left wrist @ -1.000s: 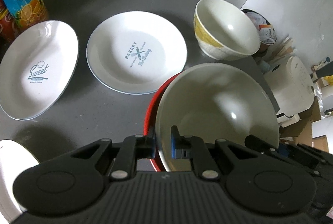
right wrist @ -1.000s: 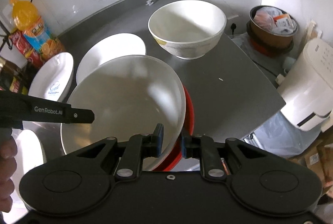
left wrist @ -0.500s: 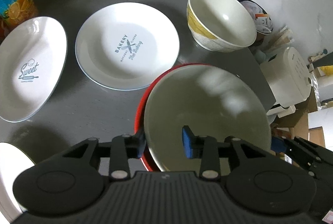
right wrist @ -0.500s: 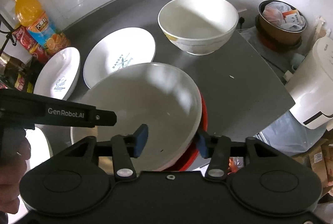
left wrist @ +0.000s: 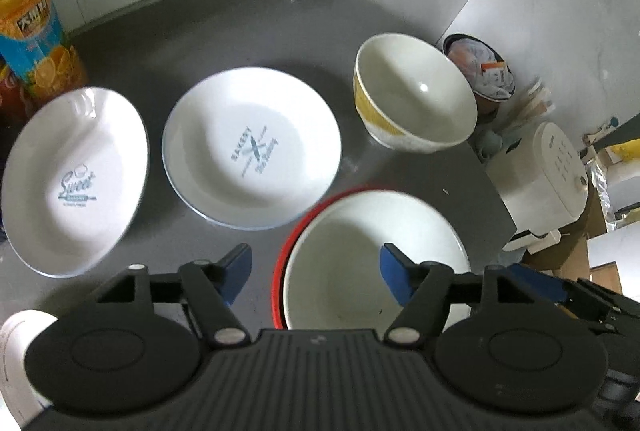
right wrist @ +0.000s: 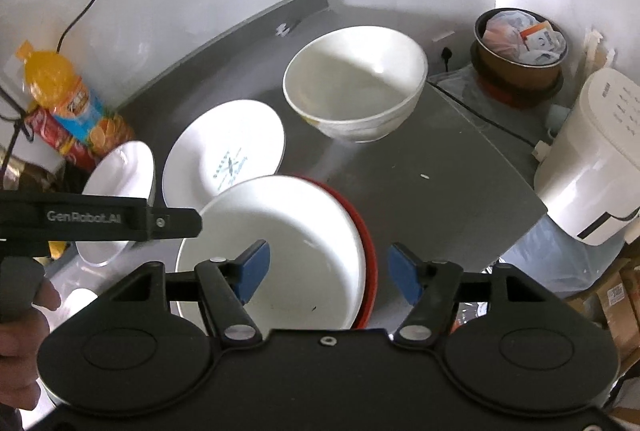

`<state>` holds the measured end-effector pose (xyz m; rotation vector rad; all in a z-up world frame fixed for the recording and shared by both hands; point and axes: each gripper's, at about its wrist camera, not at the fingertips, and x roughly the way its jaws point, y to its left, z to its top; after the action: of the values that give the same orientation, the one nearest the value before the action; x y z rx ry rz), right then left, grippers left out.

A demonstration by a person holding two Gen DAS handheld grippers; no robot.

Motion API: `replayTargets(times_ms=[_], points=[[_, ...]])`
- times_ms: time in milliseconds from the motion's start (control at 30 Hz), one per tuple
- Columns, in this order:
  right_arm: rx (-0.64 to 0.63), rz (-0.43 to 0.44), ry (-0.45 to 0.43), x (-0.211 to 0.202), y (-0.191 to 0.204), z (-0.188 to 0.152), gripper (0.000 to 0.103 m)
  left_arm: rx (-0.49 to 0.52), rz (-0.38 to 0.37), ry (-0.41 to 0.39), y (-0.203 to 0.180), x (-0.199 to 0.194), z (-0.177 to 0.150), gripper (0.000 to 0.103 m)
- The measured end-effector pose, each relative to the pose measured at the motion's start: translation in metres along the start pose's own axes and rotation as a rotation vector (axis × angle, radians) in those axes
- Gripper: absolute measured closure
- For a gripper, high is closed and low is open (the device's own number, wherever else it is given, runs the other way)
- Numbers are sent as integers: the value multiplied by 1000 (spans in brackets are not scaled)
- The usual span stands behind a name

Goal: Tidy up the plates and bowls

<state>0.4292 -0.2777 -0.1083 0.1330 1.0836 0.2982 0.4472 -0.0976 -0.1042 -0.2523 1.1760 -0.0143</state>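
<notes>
With their blue pads spread wide and gripping nothing, the left tool (left wrist: 316, 269) and right tool (right wrist: 328, 271) both hover over the white bowl (left wrist: 372, 259), which sits nested in a red bowl (left wrist: 280, 263) at the near edge of the grey desk (left wrist: 248, 35). Just beyond lie two white plates: the bakery plate (left wrist: 252, 147) and, left of it, the Sweet plate (left wrist: 76, 179). A deep bowl (left wrist: 414, 93) stands at the far right, a juice bottle (left wrist: 30, 19) at the far left.
</notes>
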Motion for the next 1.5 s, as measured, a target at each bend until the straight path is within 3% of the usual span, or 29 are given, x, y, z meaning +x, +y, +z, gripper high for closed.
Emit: replayTargets(times_ms=[200,367,700,967,1333,1500], points=[[37,12,-19,-2,-13,5,26,4,13,-18,-3,0,8,33],[45,23,-64,-4,-23,15,23,6,25,-41,-11,5,14,33],[79,17,-79,12,-56,44,23,-7,36,-76,-32,26,40,32],[144,64,-60,45,-90,69,23,-59,32,-90,-38,57,69,33],[195,117,-20,89,-110,93,28,-100,59,-113,-36,92,99,36],[241,160,38,110,-112,95,47,-94,77,-109,-34,106,109,38]])
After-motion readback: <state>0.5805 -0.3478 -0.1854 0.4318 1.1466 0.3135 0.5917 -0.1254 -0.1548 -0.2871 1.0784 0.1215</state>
